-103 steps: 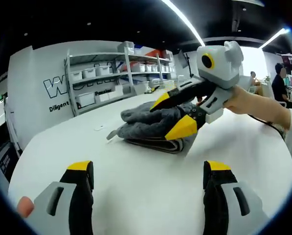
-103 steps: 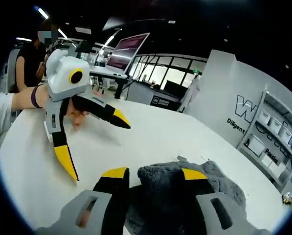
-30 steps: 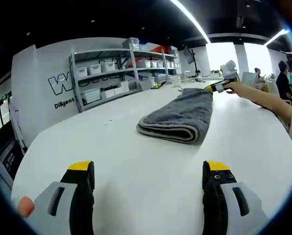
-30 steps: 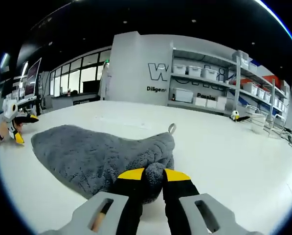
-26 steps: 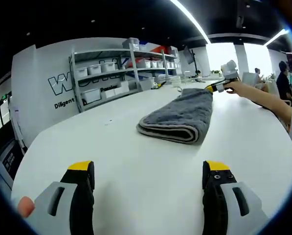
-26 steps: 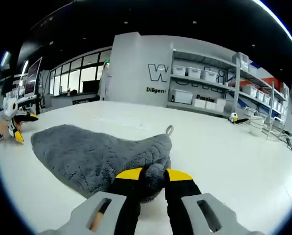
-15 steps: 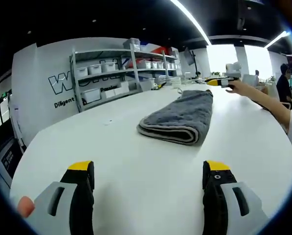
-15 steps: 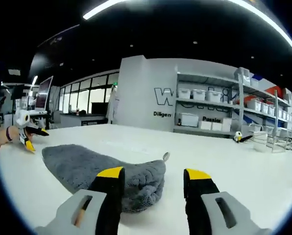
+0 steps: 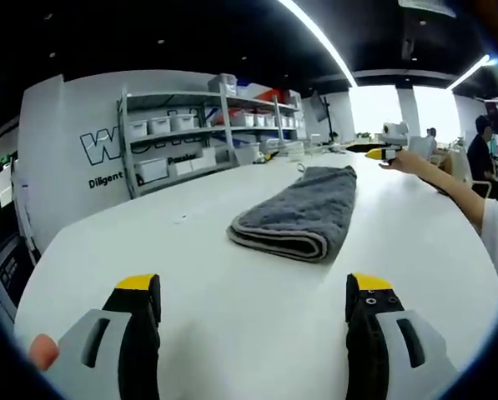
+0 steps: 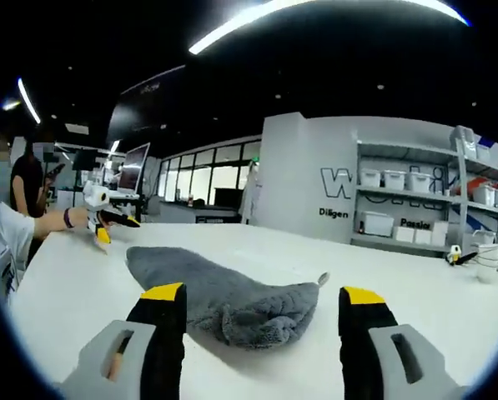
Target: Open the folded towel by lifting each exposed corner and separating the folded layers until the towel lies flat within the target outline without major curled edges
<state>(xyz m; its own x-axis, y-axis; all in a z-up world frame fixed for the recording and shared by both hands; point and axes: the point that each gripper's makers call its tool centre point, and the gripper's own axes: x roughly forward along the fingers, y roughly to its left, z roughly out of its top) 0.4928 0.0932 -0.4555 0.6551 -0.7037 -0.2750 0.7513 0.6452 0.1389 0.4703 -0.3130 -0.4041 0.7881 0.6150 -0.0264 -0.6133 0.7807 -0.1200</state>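
Observation:
A grey towel point(image 9: 299, 212) lies folded into a long strip on the white table point(image 9: 148, 258), its rolled fold edge facing my left gripper. In the right gripper view the same towel point(image 10: 219, 292) has a small hanging loop point(image 10: 322, 278) at its near end. My left gripper point(image 9: 253, 287) is open and hangs low over bare table, well short of the towel. My right gripper point(image 10: 262, 293) is open just above the towel's near end, touching nothing. The right gripper point(image 9: 384, 150) is small beyond the towel's far end; the left gripper point(image 10: 104, 221) sits past the other end.
Shelves with white bins point(image 9: 173, 125) line the wall behind the table, also seen as shelves point(image 10: 399, 179) in the right gripper view. A person point(image 9: 485, 137) sits at the far right. A small yellow-black object point(image 10: 455, 257) lies near the far edge.
My right gripper let go of the towel's end, opened wide and rose back from it. The towel went from a crumpled heap to a long folded strip. The left gripper stayed put.

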